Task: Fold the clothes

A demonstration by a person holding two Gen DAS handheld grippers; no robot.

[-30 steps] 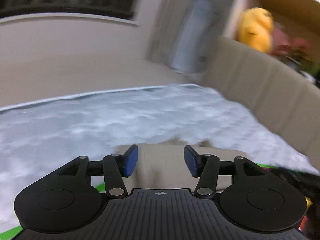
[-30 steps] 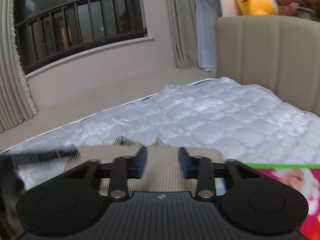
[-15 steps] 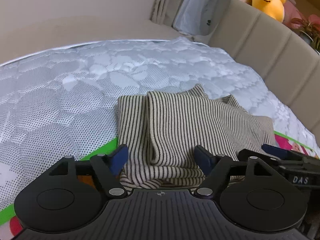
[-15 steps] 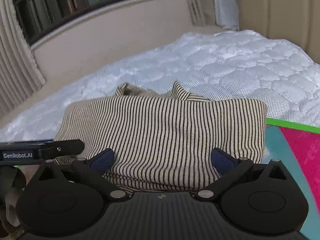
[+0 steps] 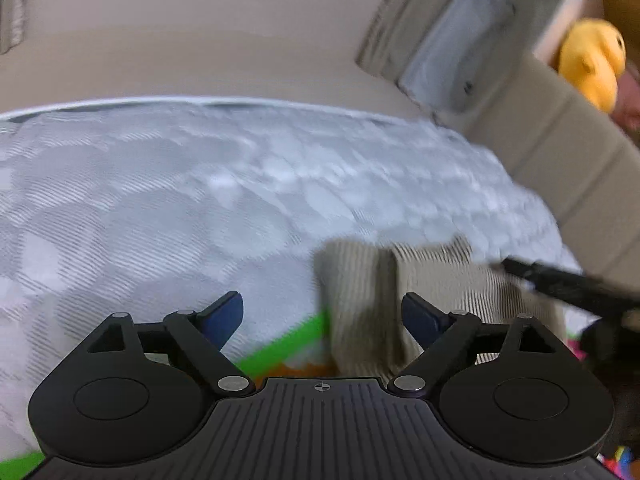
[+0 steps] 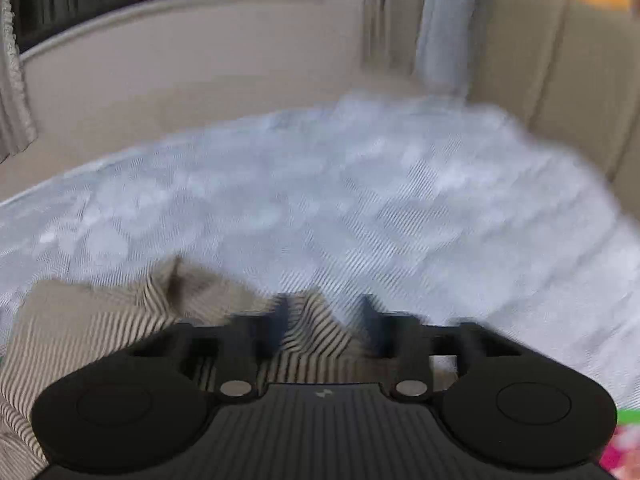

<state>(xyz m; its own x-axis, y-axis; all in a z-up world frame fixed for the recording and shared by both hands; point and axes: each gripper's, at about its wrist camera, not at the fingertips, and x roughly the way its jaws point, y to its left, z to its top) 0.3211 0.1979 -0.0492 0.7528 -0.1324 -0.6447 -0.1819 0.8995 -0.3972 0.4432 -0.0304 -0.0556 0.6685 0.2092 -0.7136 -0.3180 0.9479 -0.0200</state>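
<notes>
Left wrist view: the left gripper (image 5: 322, 312) is opening wide, pads pressing nothing; the striped top's (image 5: 432, 292) left edge lies between its jaws, toward the right finger, with bare mattress (image 5: 180, 208) ahead and left. Right wrist view: the right gripper (image 6: 324, 320) is closing around a raised fold of the top (image 6: 120, 328), grip blurred; open mattress (image 6: 400, 200) lies ahead and right.
</notes>
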